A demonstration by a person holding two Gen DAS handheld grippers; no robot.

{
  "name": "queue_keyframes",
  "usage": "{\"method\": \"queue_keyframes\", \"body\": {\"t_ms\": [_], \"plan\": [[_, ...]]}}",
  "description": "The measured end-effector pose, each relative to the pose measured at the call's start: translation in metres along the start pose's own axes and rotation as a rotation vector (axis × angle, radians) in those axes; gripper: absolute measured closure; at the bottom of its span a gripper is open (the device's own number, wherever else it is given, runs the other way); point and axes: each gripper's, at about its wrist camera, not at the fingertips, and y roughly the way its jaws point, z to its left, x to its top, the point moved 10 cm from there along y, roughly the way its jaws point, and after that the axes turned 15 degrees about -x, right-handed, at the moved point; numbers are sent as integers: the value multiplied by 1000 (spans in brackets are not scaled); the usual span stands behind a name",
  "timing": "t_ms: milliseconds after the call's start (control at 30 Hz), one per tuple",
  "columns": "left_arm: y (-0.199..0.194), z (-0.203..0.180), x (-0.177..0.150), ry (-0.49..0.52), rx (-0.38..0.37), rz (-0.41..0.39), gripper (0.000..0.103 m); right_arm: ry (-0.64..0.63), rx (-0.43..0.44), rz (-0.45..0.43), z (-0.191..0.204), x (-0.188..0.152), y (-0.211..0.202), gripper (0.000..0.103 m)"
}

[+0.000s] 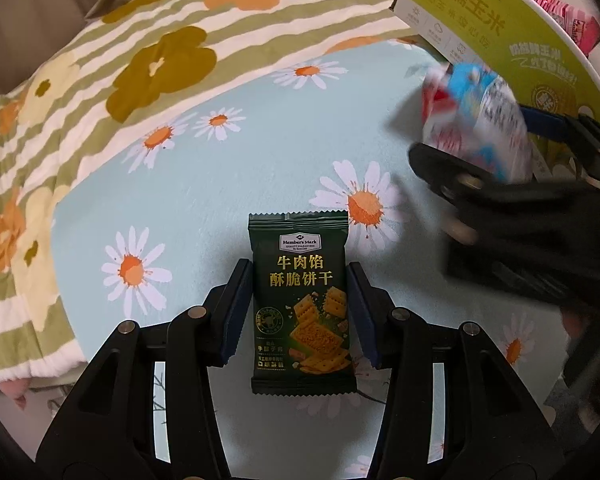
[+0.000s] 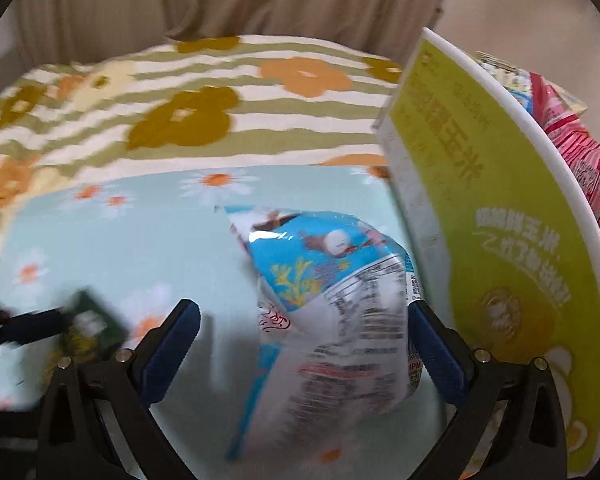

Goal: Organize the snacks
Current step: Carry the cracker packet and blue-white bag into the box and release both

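While pink packets (image 2: 580, 152) already sit in the green corn box (image 2: 512, 240), sorting looks partly done: the right gripper (image 2: 304, 344), jaws spread wide, has a blue-and-white snack bag (image 2: 332, 304) between them beside that box; whether it grips is unclear. Farther from the box, the left gripper (image 1: 298, 312) brackets a green Member's Mark cracker packet (image 1: 302, 304), contact uncertain.

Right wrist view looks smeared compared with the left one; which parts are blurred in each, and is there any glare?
Left wrist view: the green cracker packet between the left gripper is sharp, its print readable; only the right gripper and its blue packet are motion-blurred. Right wrist view: smeared nearly everywhere, including the bedsheet and green box; a small glare streak sits on the blue packet.
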Motion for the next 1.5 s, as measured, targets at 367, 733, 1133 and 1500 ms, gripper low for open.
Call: {"method": "queue_keyframes", "body": {"t_ms": [367, 733, 1133, 1500], "plan": [[1, -2, -2, 19, 23, 25, 60, -34, 50, 69, -2, -6, 16, 1], [-2, 2, -4, -21, -1, 25, 62, -81, 163, 141, 5, -18, 36, 19], [-38, 0, 0, -93, 4, -45, 62, -64, 258, 36, -2, 4, -16, 30], [-132, -51, 65, -87, 43, -222, 62, 10, 387, -93, -65, 55, -115, 30]]}}
